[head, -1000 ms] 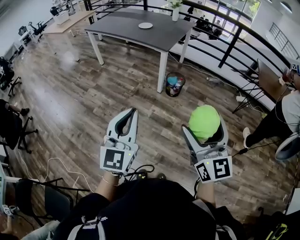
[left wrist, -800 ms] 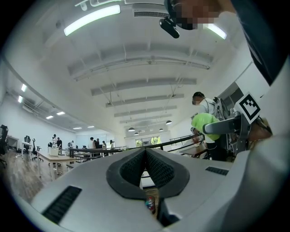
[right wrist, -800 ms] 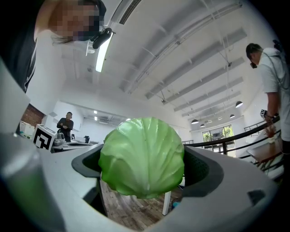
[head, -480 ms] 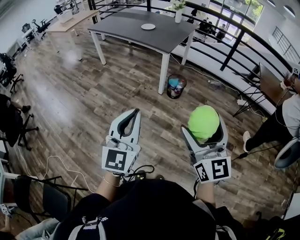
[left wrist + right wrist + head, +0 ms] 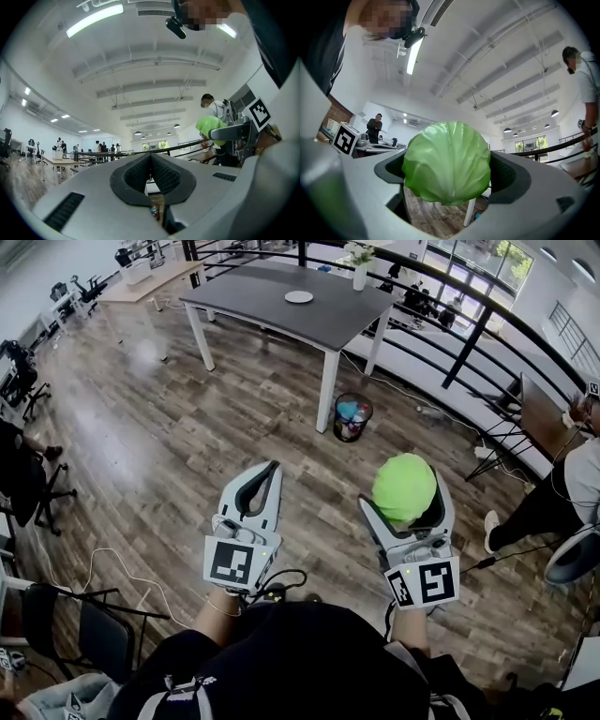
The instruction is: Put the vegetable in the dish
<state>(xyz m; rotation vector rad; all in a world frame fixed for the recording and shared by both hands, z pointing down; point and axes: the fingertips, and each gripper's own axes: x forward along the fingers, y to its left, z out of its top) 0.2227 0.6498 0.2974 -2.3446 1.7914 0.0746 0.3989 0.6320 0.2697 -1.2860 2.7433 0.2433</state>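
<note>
A round green cabbage [image 5: 404, 487] sits between the jaws of my right gripper [image 5: 403, 495], which is shut on it and held above the wood floor. In the right gripper view the cabbage [image 5: 446, 161] fills the gap of the right gripper [image 5: 447, 165]. My left gripper [image 5: 267, 470] hangs beside it to the left, shut and holding nothing; its jaws meet in the left gripper view [image 5: 150, 157], where the cabbage [image 5: 209, 124] shows at right. A small white dish [image 5: 298, 297] lies on the dark grey table [image 5: 253, 296] far ahead.
A vase with flowers [image 5: 360, 276] stands at the table's far edge. A waste bin [image 5: 351, 416] sits by the table's leg. A black railing [image 5: 469, 324] runs along the right, with a person [image 5: 572, 474] near it. Office chairs [image 5: 28, 484] stand at left.
The table and floor have slid slightly down and right in the head view. Both grippers keep the same pose, and the cabbage stays in the right one.
</note>
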